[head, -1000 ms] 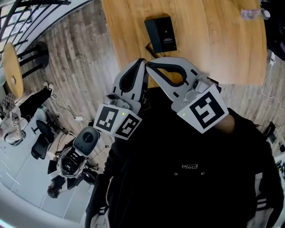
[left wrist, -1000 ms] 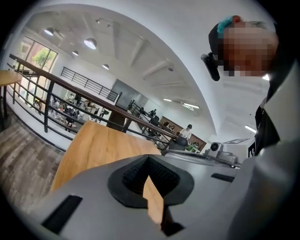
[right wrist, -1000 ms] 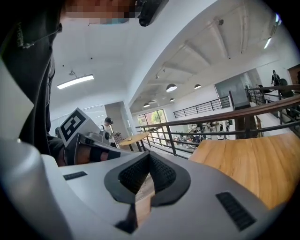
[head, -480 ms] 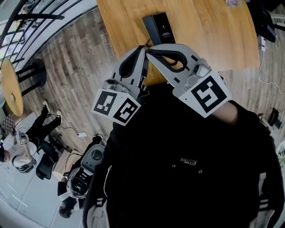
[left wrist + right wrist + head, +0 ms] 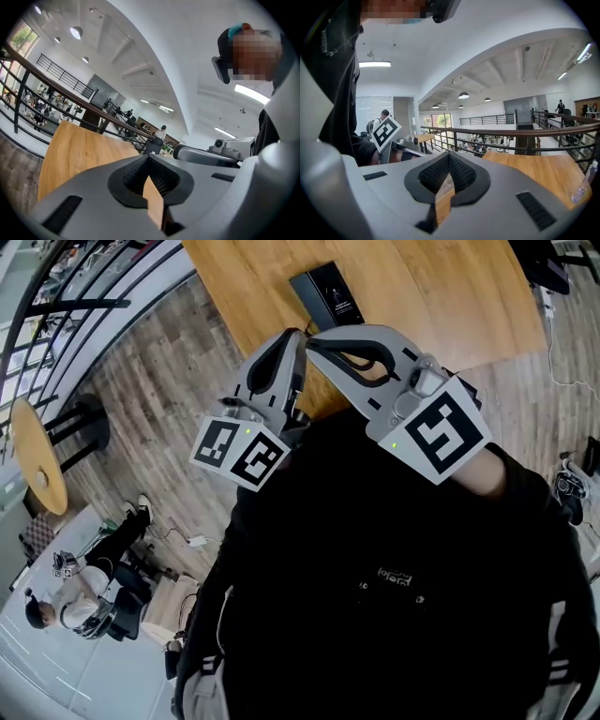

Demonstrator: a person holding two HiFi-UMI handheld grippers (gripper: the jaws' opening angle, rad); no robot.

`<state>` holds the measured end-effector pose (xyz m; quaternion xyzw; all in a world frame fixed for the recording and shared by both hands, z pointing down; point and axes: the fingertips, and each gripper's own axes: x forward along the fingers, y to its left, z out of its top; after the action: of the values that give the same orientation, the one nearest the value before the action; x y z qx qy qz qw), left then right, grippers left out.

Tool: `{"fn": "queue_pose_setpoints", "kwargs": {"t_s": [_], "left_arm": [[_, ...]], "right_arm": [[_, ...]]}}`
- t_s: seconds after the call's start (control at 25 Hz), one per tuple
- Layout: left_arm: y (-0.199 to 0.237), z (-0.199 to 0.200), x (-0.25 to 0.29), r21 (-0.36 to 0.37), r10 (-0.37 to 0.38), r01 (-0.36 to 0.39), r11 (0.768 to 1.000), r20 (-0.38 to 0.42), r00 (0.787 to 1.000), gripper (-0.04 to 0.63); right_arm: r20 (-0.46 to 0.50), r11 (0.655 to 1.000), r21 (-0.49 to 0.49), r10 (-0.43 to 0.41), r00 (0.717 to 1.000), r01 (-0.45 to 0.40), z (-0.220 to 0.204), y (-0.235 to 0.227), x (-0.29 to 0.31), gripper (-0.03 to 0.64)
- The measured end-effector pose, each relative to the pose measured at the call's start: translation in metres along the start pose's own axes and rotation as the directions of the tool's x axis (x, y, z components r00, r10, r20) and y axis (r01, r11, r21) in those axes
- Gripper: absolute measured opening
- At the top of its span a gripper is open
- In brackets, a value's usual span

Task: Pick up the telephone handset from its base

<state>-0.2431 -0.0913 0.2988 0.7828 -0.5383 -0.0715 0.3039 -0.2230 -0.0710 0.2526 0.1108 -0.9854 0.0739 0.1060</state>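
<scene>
**Both claws clenched and empty, tips just short of the telephone**

*Head view.* The left claw [image 5: 297, 335] and the right claw [image 5: 312, 341] reach out side by side from the person's black top [image 5: 394, 596]. Their tips converge until they almost meet over the near edge of the wooden table [image 5: 450, 296]. The telephone [image 5: 328, 294] is a black rectangular unit, and at this size its handset cannot be told from its base. It lies on the table just beyond the two tips, apart from both and slightly toward the right claw's side. To the left of the left claw are a plank floor [image 5: 159, 371] and a round yellow table [image 5: 42, 456].

*Left gripper view.* The left claw [image 5: 149, 156] has its jaws pressed together at the tips. Only the table's wood shows through the diamond-shaped opening behind them, so nothing is gripped. A small dark block [image 5: 153, 145] stands directly ahead of the tips. It is too small to say whether it is the telephone.

*Right gripper view.* The right claw [image 5: 449, 154] is likewise clenched, its jaws meeting at the tips with wood alone showing through the gap. To its left is the left claw's marker cube [image 5: 386, 132]. Ahead of it runs a railing [image 5: 501, 132]. Far to its right a clear bottle [image 5: 583, 185] stands on the table.
</scene>
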Motion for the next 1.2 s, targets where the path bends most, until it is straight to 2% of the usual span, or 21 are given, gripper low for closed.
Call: {"fn": "queue_pose_setpoints", "kwargs": {"t_s": [0.08,0.2,0.24,0.32,0.44,0.68,0.84,0.96,1.04,1.2], "left_arm": [[0.006,-0.007,0.006,-0.019,-0.020,0.020,1.000,-0.029,0.999,0.003],[0.010,-0.017,0.017,-0.120,-0.121,0.114,0.986,-0.056,0.991,0.003],[0.014,-0.020,0.019,-0.156,-0.136,0.126,0.980,-0.055,0.989,0.003],[0.027,-0.028,0.024,-0.186,-0.116,0.102,0.977,-0.068,0.991,0.003],[0.047,-0.043,0.031,-0.160,-0.044,0.025,0.987,-0.120,0.992,0.003],[0.066,-0.063,0.044,-0.105,0.075,-0.096,0.990,-0.185,0.980,0.003],[0.075,-0.075,0.055,-0.099,0.107,-0.131,0.986,-0.220,0.970,0.003],[0.079,-0.080,0.061,-0.108,0.092,-0.115,0.987,-0.195,0.976,0.003],[0.083,-0.083,0.063,-0.112,0.089,-0.112,0.987,-0.188,0.978,0.041],[0.098,-0.101,0.070,-0.100,0.122,-0.150,0.984,-0.247,0.961,0.073]], "right_arm": [[0.001,1.000,-0.001,0.005,1.000,-0.005,0.000,-0.001,0.000,0.018],[0.034,1.000,0.013,0.025,0.999,-0.025,0.006,-0.003,-0.001,0.018],[0.037,0.999,0.014,0.034,0.999,-0.035,0.007,-0.003,-0.001,0.018],[0.012,0.998,0.005,0.054,0.998,-0.055,0.002,-0.002,-0.003,0.018],[-0.027,0.997,0.008,0.078,0.997,-0.078,-0.007,-0.001,-0.005,0.018],[-0.034,0.997,0.022,0.078,0.996,-0.078,-0.013,-0.008,-0.004,0.018],[-0.040,0.995,0.027,0.097,0.995,-0.096,-0.014,-0.010,-0.003,0.018],[-0.039,0.994,0.027,0.106,0.994,-0.105,-0.014,-0.011,0.000,0.018],[-0.041,0.993,0.038,0.111,0.993,-0.110,-0.014,-0.012,0.002,0.018],[-0.036,0.991,0.052,0.125,0.992,-0.123,-0.015,-0.016,0.004,0.018]]}}
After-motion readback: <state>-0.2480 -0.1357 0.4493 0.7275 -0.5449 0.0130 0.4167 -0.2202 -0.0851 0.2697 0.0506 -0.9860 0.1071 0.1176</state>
